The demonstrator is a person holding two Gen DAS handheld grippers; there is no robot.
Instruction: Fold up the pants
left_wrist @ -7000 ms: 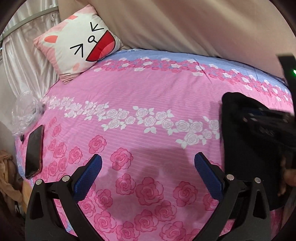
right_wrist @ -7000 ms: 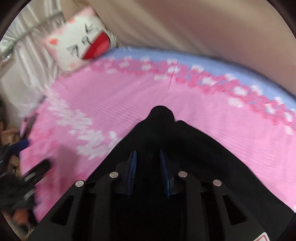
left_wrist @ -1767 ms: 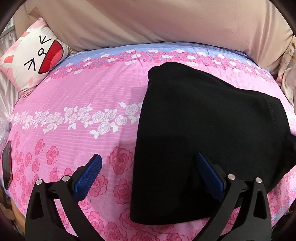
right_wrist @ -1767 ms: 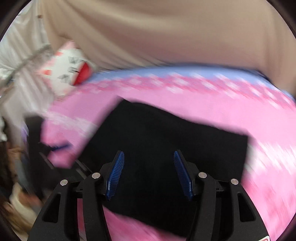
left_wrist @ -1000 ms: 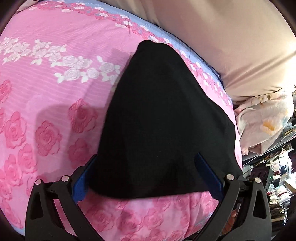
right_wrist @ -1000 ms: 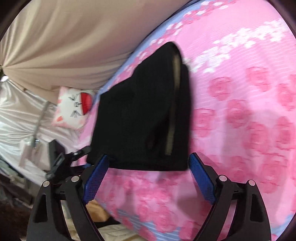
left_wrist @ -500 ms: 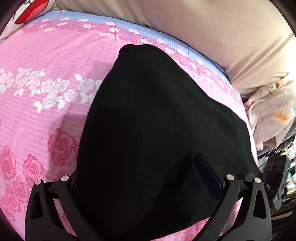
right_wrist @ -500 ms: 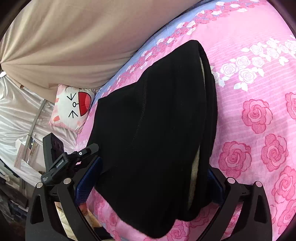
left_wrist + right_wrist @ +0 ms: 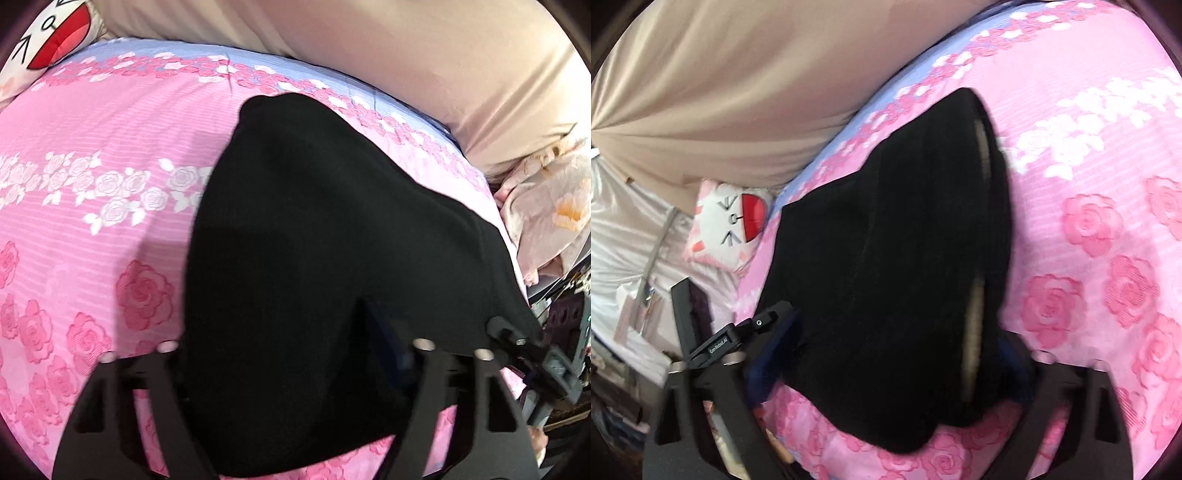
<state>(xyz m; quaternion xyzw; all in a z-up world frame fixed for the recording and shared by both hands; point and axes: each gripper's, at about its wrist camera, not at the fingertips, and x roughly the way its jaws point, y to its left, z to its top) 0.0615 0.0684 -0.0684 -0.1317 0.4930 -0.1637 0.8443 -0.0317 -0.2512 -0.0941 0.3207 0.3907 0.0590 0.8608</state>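
Note:
The black pants [image 9: 325, 240] lie folded into a thick stack on the pink rose bedsheet [image 9: 92, 221]. My left gripper [image 9: 280, 354] straddles the near left part of the stack; its jaws stand wide apart with the cloth between them, and the left finger is hidden by fabric. My right gripper [image 9: 886, 365] straddles the opposite end of the pants [image 9: 897, 266], where the layered fold edges show. Its blue pads [image 9: 772, 354] stand wide apart at either side of the cloth. The left gripper's body [image 9: 720, 339] shows at the left of the right wrist view.
A cat-face cushion [image 9: 731, 225] lies at the head of the bed, also seen in the left wrist view [image 9: 51, 40]. A beige curtain [image 9: 369, 48] hangs behind the bed. A floral pillow [image 9: 550, 214] and clutter sit past the bed's right edge.
Both grippers have moved in closer, so the stack's two ends now lie between their open jaws. The pants have stayed in place on the sheet.

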